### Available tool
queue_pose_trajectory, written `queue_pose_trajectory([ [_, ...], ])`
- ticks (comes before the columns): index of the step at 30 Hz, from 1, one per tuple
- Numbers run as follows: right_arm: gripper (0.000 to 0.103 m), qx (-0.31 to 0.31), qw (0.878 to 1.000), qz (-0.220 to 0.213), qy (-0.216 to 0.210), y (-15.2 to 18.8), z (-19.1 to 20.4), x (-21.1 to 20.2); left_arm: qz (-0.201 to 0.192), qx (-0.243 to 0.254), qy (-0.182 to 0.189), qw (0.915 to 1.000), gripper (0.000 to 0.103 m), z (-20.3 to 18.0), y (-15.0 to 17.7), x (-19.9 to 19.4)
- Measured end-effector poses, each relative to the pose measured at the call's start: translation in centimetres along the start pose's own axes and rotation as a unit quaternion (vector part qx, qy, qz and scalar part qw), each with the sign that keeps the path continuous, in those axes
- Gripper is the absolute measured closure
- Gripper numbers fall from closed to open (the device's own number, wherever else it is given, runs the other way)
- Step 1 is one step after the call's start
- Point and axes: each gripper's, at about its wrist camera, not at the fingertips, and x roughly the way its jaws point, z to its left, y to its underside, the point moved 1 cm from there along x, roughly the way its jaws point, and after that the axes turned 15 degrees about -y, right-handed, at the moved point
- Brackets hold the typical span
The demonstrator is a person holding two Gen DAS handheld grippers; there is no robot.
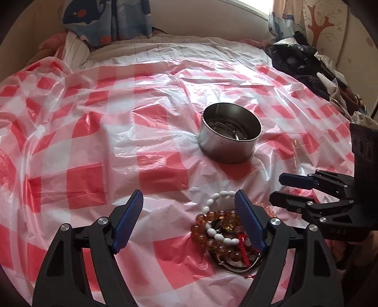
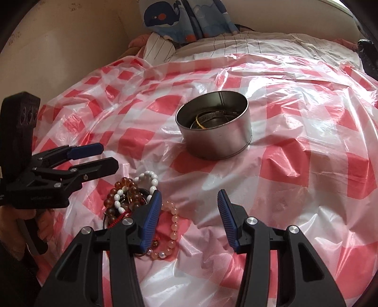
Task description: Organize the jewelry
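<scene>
A pile of bead bracelets [image 1: 222, 231] in amber, white and red lies on the checked plastic sheet [image 1: 94, 146], also in the right wrist view [image 2: 130, 196]. A pale pink bead bracelet [image 2: 169, 231] lies beside it. A round metal tin [image 1: 230, 135] holds bangles; it also shows in the right wrist view [image 2: 213, 125]. My left gripper [image 1: 189, 205] is open and empty, its right finger beside the pile. My right gripper [image 2: 189, 203] is open and empty, just right of the pile. Each shows in the other's view: right gripper [image 1: 281, 189], left gripper [image 2: 108, 155].
The red and white sheet covers a bed. A pile of dark clothes [image 1: 304, 61] lies at the far right. A striped pillow [image 2: 158, 47] and a blue whale-print curtain [image 2: 179, 21] are at the back.
</scene>
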Motion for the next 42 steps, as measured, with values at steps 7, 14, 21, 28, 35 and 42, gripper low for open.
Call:
queue_pose_trajectory([
  [7,0.054,-0.016,1.0,0.008,0.0,0.2,0.4,0.1,0.025,0.032,0.03,0.9987,0.032,-1.1,0.6,0.7],
  [14,0.048,0.009,1.0,-0.004,-0.003,0.0,-0.7,-0.1,0.049,0.079,0.04,0.9949,0.081,-2.6,1.5,1.6],
  [21,0.048,0.013,0.999,-0.019,-0.025,-0.3,-0.6,0.1,0.039,0.083,0.037,0.995,0.093,-2.0,1.1,0.9],
  [28,0.048,0.011,0.999,-0.023,-0.023,-0.7,-0.4,0.4,0.039,0.092,0.003,0.995,0.043,-1.7,1.3,1.4],
  [35,0.048,0.006,0.999,-0.025,-0.028,-0.8,-0.4,0.4,0.049,0.114,0.046,0.9911,0.081,-2.9,1.8,1.8],
  [42,0.048,-0.007,0.999,-0.016,-0.031,-1.0,0.3,1.3,0.011,0.078,0.085,0.9932,0.093,-0.7,0.7,-1.4],
])
